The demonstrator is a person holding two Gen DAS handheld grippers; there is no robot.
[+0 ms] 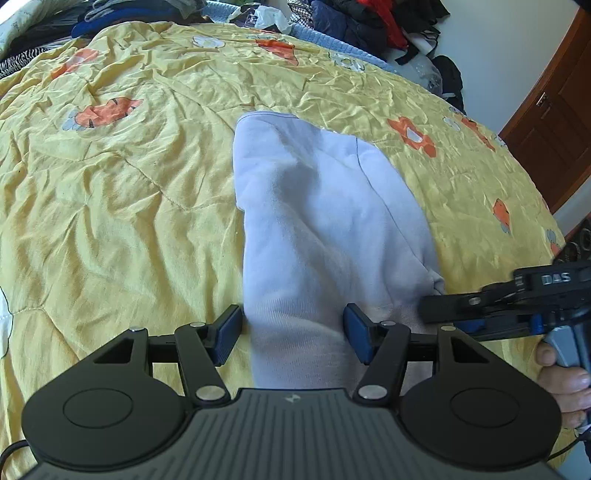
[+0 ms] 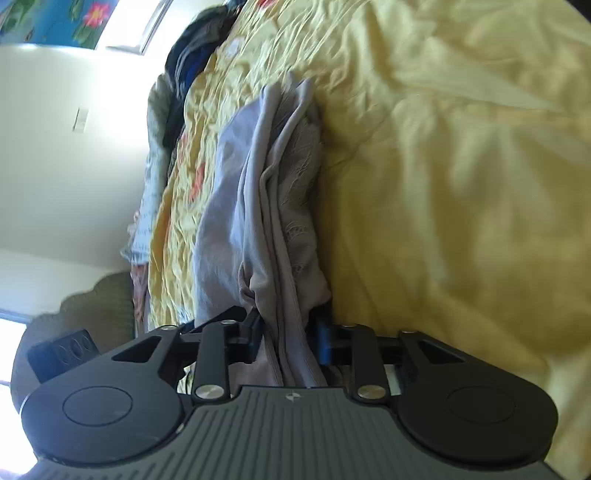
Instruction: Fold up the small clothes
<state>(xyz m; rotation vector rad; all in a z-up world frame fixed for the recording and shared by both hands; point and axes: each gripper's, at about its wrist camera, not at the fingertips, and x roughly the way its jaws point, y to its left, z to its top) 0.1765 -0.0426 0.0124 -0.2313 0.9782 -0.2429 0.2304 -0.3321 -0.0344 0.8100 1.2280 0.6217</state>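
A small pale lilac garment (image 1: 314, 221) lies lengthwise on the yellow flowered quilt (image 1: 110, 203). My left gripper (image 1: 291, 332) is open just above its near ribbed end, blue pads apart on either side of the cloth. My right gripper (image 1: 436, 310) comes in from the right, turned on its side, at the garment's near right corner. In the right wrist view my right gripper (image 2: 286, 332) is shut on bunched layers of the garment (image 2: 266, 192), which runs away over the quilt (image 2: 461, 184).
Piles of dark and red clothes (image 1: 369, 22) lie at the far edge of the bed. A wooden door (image 1: 554, 122) stands at the right. In the right wrist view there is a wall (image 2: 74, 166) and a black box (image 2: 62, 354) at the left.
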